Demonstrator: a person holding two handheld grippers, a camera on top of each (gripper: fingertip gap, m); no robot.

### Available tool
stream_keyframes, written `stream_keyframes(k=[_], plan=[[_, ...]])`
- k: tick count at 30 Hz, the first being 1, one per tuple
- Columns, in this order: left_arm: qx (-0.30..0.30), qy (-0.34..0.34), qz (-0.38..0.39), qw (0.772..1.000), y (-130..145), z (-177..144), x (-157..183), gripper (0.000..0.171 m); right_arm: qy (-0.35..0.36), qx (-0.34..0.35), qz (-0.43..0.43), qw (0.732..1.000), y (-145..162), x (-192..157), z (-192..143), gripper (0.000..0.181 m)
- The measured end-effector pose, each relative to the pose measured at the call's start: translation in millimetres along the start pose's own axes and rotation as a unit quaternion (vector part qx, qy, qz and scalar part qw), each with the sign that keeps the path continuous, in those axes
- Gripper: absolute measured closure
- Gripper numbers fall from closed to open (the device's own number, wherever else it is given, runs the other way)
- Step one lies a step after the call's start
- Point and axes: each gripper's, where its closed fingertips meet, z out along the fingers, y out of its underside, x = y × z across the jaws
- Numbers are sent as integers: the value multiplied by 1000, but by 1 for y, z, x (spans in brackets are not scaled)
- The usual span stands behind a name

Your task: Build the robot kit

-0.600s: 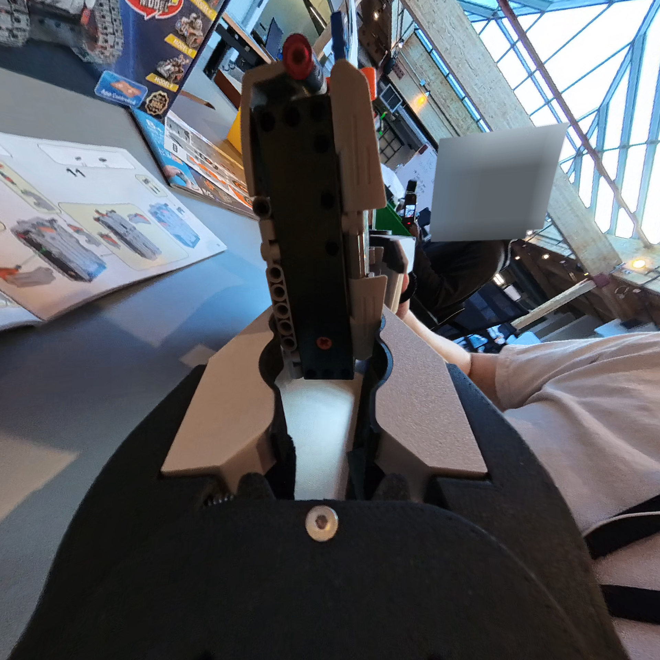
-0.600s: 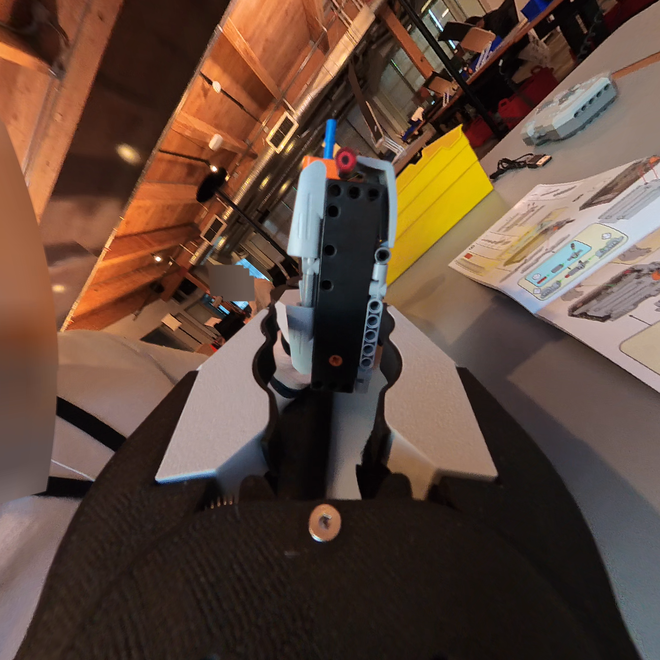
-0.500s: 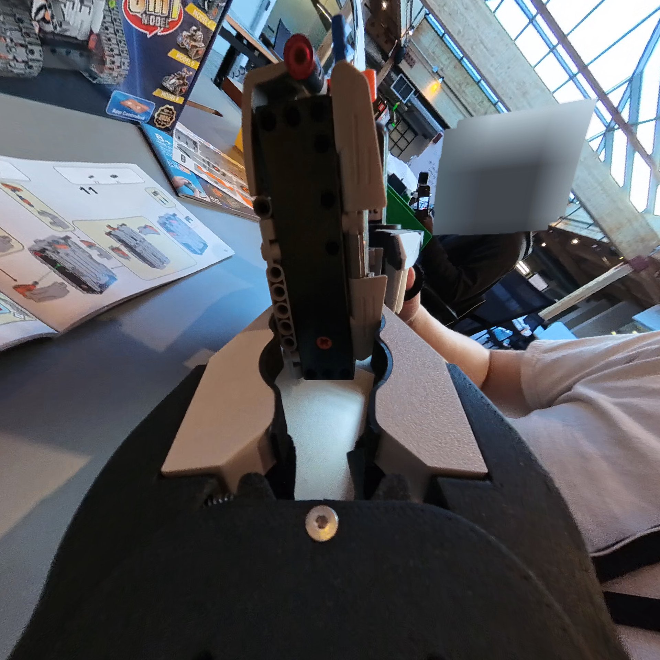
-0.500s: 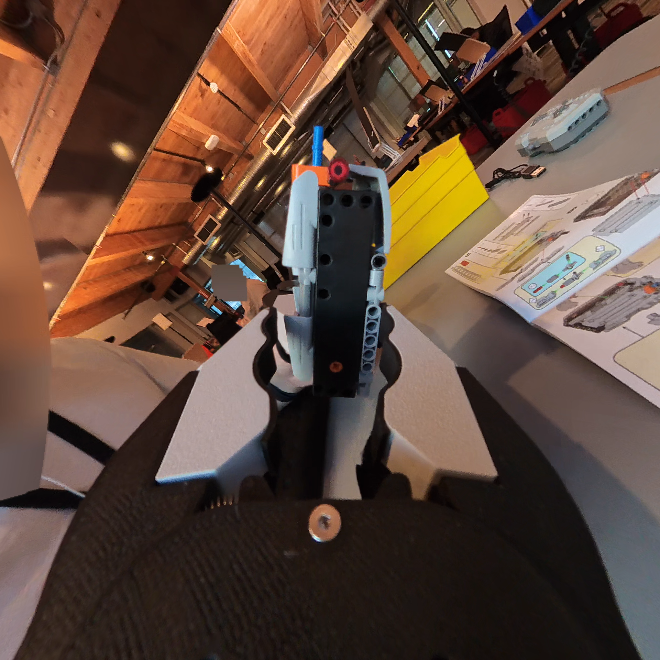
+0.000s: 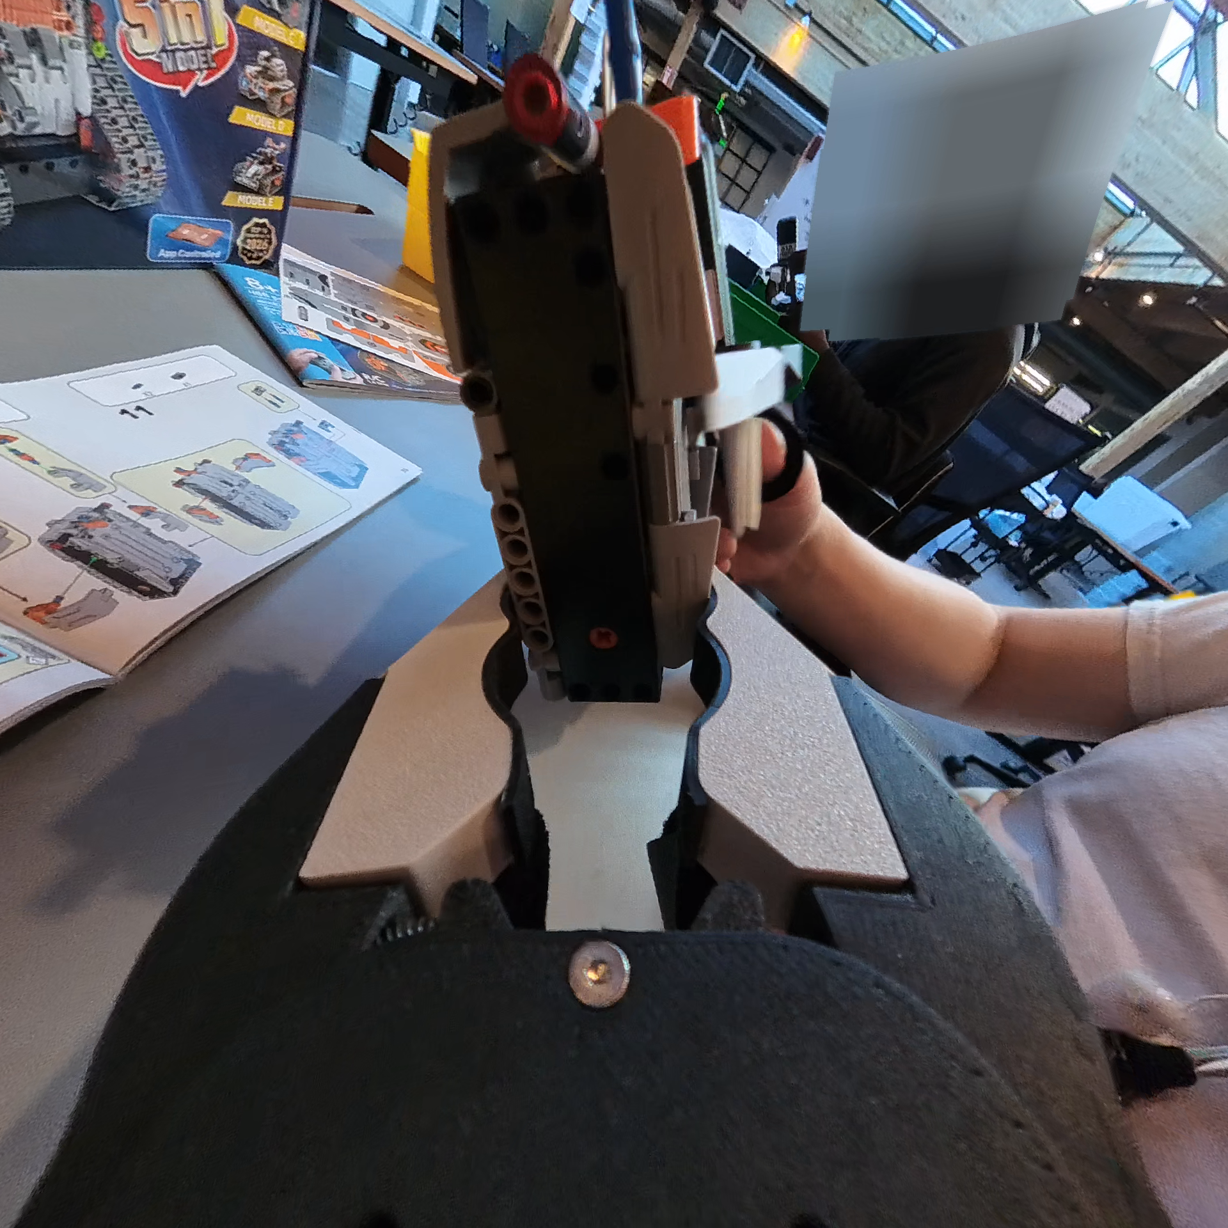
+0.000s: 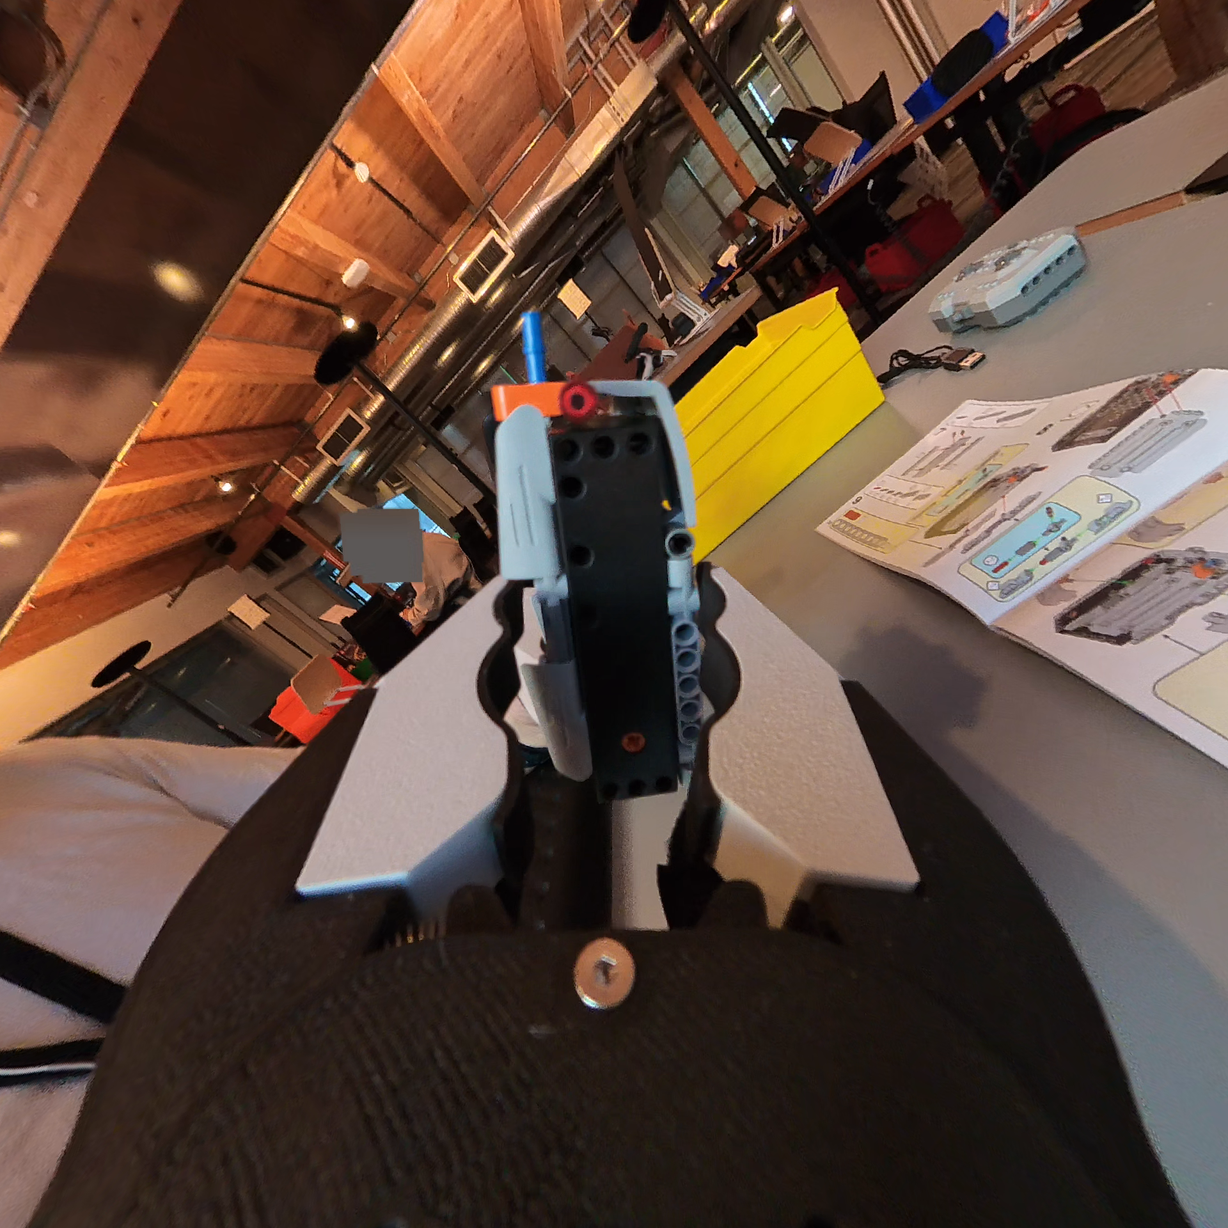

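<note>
left claw (image 5: 608,654) is clamped on the bottom end of a black and grey brick model (image 5: 565,412), which stands up and away from the camera, held off the counter (image 5: 345,611); right claw (image 6: 601,671) is closed on the same kind of black block (image 6: 611,598) from the other side, so it looks like one model pinched by both, though i can't be sure from these angles; on top of it there's a red round pin (image 5: 535,96), an orange piece (image 6: 525,399) and a thin blue rod (image 6: 531,345); in the left view a bare hand (image 5: 774,525) sits just behind the model, wrapped around a pale gripper part; further out, an open instruction booklet (image 5: 153,492) lies flat on the grey counter; a blue product box (image 5: 179,126) stands behind it; right view shows a yellow bin (image 6: 777,412) past the model, plus a grey brick build (image 6: 1010,279) and a small black cable (image 6: 937,362) well apart from the claws
</note>
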Motion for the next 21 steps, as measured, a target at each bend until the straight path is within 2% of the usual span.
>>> stream_keyframes(k=[1,4,5,6,7,9,11,13,15,16,19,21], plan=[[-5,4,1,1000,2,1,1,126,6,-2,-7,1000,2,2,-1,137],[-14,8,-7,1000,9,6,1,124,21,-14,-18,1000,5,4,-4,137],[-13,5,-13,1000,10,5,0,122,25,-6,-14,1000,5,6,-4,137],[-6,2,-20,1000,8,4,0,113,30,4,-9,1000,5,8,-5,137],[2,-8,-27,1000,6,0,-1,106,35,15,2,999,5,12,-6,137],[34,-62,-17,997,1,-14,-8,108,41,42,31,998,5,18,-8,137],[84,-111,16,990,-13,-27,-6,108,57,66,32,996,5,24,-12,137],[120,-139,65,981,-30,-31,5,105,73,70,-6,995,3,24,-14,137],[115,-183,121,969,-40,-30,9,89,71,68,-50,994,1,16,-13,137],[110,-196,152,962,-45,-29,12,86,63,71,-59,994,0,12,-12,137],[116,-225,212,944,-55,-28,21,93,50,85,-54,994,-1,6,-13,137],[117,-216,222,944,-56,-22,27,94,51,82,-51,994,1,7,-14,137]])
